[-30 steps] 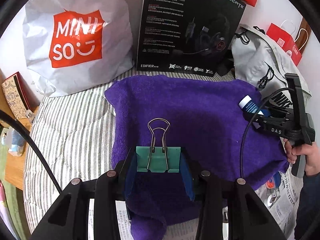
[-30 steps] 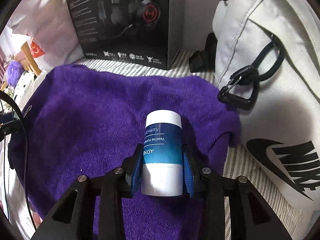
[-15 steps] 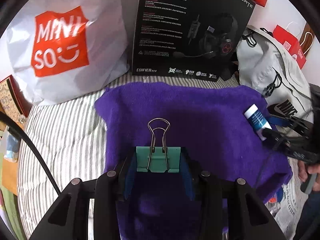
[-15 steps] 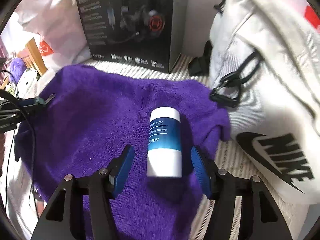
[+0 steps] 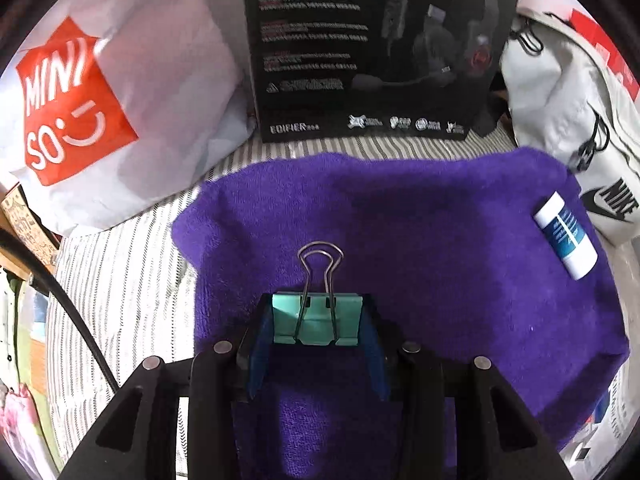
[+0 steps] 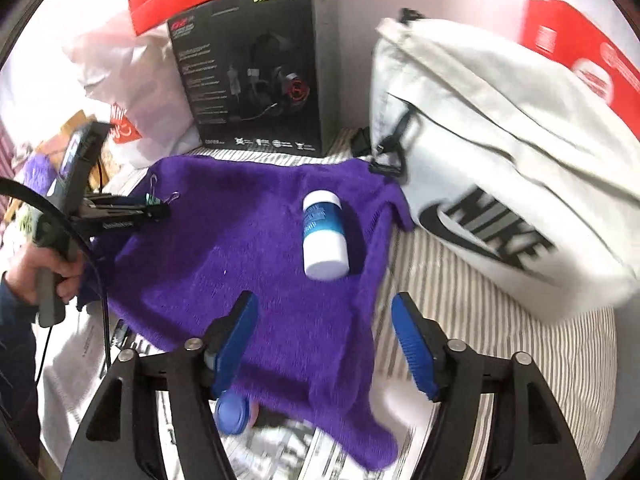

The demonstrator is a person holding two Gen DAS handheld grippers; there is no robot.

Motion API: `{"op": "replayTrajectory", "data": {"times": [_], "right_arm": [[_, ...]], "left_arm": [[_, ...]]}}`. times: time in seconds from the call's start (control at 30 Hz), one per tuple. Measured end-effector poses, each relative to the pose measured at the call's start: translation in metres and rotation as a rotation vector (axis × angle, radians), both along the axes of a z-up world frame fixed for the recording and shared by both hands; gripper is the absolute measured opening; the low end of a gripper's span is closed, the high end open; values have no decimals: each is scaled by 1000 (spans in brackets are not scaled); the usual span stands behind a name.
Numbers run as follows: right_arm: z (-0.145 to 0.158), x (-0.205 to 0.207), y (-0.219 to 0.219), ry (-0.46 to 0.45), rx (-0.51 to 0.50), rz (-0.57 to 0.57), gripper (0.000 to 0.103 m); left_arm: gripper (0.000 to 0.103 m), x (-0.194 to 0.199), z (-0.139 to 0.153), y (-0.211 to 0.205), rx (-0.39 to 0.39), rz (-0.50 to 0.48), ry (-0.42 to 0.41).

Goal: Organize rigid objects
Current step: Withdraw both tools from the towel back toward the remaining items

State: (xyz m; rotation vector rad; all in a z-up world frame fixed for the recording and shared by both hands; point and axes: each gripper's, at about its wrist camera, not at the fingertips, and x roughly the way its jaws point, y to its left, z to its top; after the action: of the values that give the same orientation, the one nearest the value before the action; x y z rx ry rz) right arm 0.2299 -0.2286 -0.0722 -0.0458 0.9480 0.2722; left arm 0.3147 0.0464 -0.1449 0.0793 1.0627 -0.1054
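Observation:
My left gripper (image 5: 316,324) is shut on a teal binder clip (image 5: 317,318) with wire handles pointing forward, held just above a purple towel (image 5: 420,220). It also shows in the right wrist view (image 6: 158,210) at the towel's left edge. A white and blue Vaseline bottle (image 6: 325,234) lies on its side on the towel's right part; it also shows in the left wrist view (image 5: 566,236). My right gripper (image 6: 326,334) is open and empty, drawn back from the bottle.
A black headset box (image 5: 380,48) stands behind the towel. A white Miniso bag (image 5: 100,100) is at the back left, a white Nike bag (image 6: 500,160) at the right. A blue cap (image 6: 232,414) and newspaper (image 6: 280,452) lie in front.
My right gripper opened, let go of the bottle on the towel and pulled back and up. My left gripper moved forward over the towel with the clip still in it.

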Motion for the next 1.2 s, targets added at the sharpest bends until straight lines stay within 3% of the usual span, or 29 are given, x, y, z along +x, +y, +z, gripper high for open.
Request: {"op": "replayTrajectory", "data": {"times": [0.27,0.43,0.6,0.7,0.8,1.0,1.2], "right_arm": [[9,-25,-21,15,111,-81,69],[25,-27,-27,0,162,-116,70],[43,-43,-22,-56,136,-119,71],[42,-56,-23,-47,178,-129,71],[40,-69,-18,-43,142,-143,71],[33,-103,-9,-66,92,-149,71],[23,-123,-4,-68,64,-126,71]], "left_arm": [[45,2,2,-2,4,2,15],[48,-12,4,0,5,6,86],[54,-49,29,3,-26,14,56],[55,-82,43,7,-71,15,29],[55,-116,50,3,-97,-12,12],[55,-171,29,-4,-95,-40,34],[55,-178,10,-13,-91,-28,38]]}}
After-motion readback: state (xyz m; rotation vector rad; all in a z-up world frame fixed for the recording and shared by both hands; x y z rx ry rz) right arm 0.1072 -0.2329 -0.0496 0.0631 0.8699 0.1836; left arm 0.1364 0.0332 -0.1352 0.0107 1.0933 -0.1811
